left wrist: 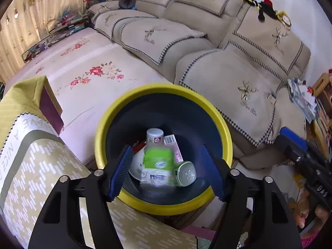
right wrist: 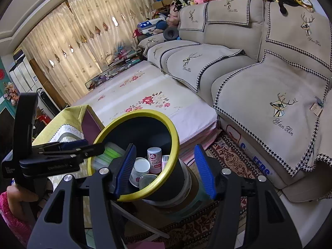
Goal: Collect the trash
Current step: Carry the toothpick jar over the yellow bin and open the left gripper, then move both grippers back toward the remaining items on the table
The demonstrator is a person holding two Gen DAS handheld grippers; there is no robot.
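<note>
Drop step is in hand: left gripper (left wrist: 166, 172) is hanging over the bin (left wrist: 224, 130), jaws spread, nothing pressed between the pads. The green-and-white pack (left wrist: 158, 165) is blurring inside the bin mouth, directly between and below the left fingers, so I'm reading it as falling free, already released. In the right wrist view the left gripper (right wrist: 99, 148) is reaching in from the left over the bin (right wrist: 174, 134) rim, with a green blur at its tip just inside the rim. Already lying in the bin: a small white bottle (left wrist: 154, 137), a white cup (left wrist: 136, 166), a round green-rimmed tub (left wrist: 185, 173) and a barcoded box (left wrist: 173, 145). Right gripper (right wrist: 164, 170) is waiting just in front of the bin, fingers parted and gripping nothing; the bin rim is only showing between them from behind. The bin is standing on the rug, between the cloth-covered table (left wrist: 31, 166) and the sofa (left wrist: 238, 78). My guess for the next move: pulling the left gripper back clear of the rim, jaws kept apart, then looking along the table beside the bin for more trash. None is showing on the visible table top, so the count left is unclear.
</note>
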